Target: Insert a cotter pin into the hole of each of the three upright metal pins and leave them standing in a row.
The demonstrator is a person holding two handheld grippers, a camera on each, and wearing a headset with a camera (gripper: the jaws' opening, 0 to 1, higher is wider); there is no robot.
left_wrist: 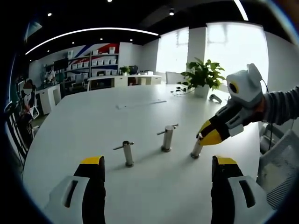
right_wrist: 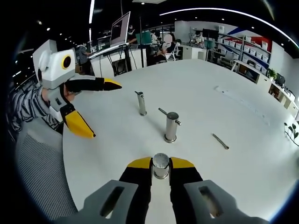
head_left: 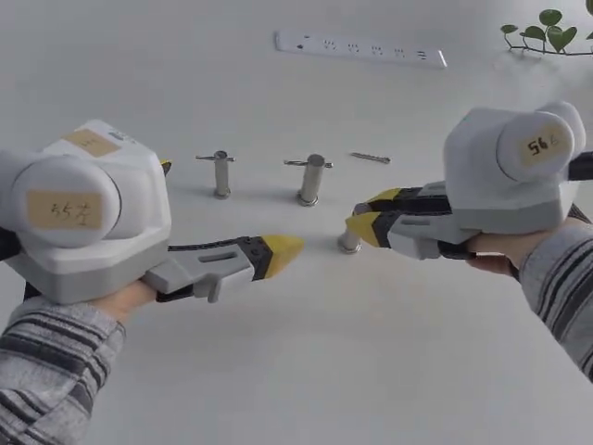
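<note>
Three upright metal pins stand on the white table (head_left: 306,352). The left pin (head_left: 221,174) and the middle pin (head_left: 312,179) each have a cotter pin through the top. My right gripper (head_left: 359,215) is shut on the third pin (head_left: 349,243), whose round top shows between the jaws in the right gripper view (right_wrist: 160,161). A loose cotter pin (head_left: 371,158) lies flat behind the row, also seen as the cotter pin (right_wrist: 220,141). My left gripper (head_left: 227,209) is held open and empty, short of the row, its fingertips (left_wrist: 92,161) wide apart.
A white power strip (head_left: 359,46) lies at the far side of the table. A potted plant (head_left: 547,32) stands at the far right corner. The table's curved edge (right_wrist: 65,154) and a mesh chair (right_wrist: 37,177) are near the person.
</note>
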